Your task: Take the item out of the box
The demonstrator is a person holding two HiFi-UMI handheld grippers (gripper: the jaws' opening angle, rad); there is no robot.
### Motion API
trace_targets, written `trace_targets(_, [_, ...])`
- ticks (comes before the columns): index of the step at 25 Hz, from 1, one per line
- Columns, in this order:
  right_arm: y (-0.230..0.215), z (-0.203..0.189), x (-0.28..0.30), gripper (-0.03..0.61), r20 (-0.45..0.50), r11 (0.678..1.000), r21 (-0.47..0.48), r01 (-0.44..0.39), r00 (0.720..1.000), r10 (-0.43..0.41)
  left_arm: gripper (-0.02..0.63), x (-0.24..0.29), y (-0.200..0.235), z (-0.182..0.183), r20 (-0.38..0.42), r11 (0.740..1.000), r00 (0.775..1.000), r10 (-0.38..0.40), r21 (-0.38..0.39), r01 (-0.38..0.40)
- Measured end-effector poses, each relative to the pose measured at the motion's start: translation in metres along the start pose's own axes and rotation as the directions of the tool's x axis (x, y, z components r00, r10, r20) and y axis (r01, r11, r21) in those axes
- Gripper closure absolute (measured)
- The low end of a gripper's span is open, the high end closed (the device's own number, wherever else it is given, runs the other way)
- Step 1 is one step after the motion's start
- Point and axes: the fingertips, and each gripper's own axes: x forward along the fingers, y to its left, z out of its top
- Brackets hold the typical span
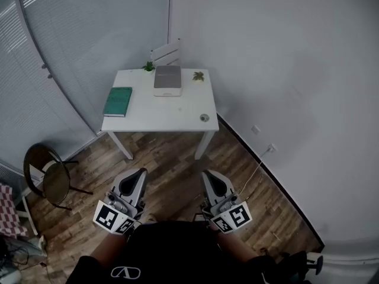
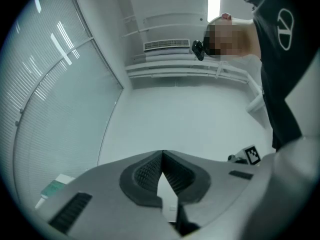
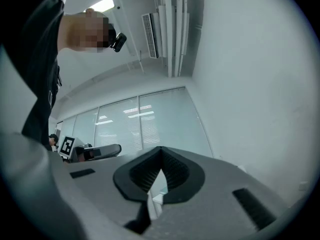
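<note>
A grey closed box (image 1: 167,78) stands at the back of a small white table (image 1: 172,114) in the room's corner. Both grippers are held close to the person's body, well short of the table and above the wooden floor. My left gripper (image 1: 135,180) and right gripper (image 1: 211,180) point towards the table. In the left gripper view the left gripper (image 2: 162,154) has its jaws closed tip to tip with nothing between them. The right gripper (image 3: 161,149) looks the same in its own view, shut and empty. What is inside the box is hidden.
On the table lie a green book (image 1: 118,101), two small plants (image 1: 198,76) and a small round object (image 1: 204,118). A white rack (image 1: 166,53) leans behind the box. A round dark chair (image 1: 47,173) stands at the left; a cable (image 1: 256,169) hangs from a wall socket at the right.
</note>
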Motion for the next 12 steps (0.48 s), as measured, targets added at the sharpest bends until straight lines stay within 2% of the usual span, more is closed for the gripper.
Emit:
trace_targets(7, [-0.036, -0.009, 0.01, 0.574, 0.002, 0.999, 0.034, -0.038, 0.999, 0.038, 0.609, 0.027, 0.002, -0.011, 0.002, 0.999, 0.999, 0.04, 0.025, -0.04])
trace_targets(12, [-0.06, -0.017, 0.035, 0.574, 0.006, 0.999, 0.034, -0.041, 0.999, 0.041, 0.609, 0.051, 0.027, -0.018, 0.012, 0.998, 0.999, 0.043, 0.038, -0.044])
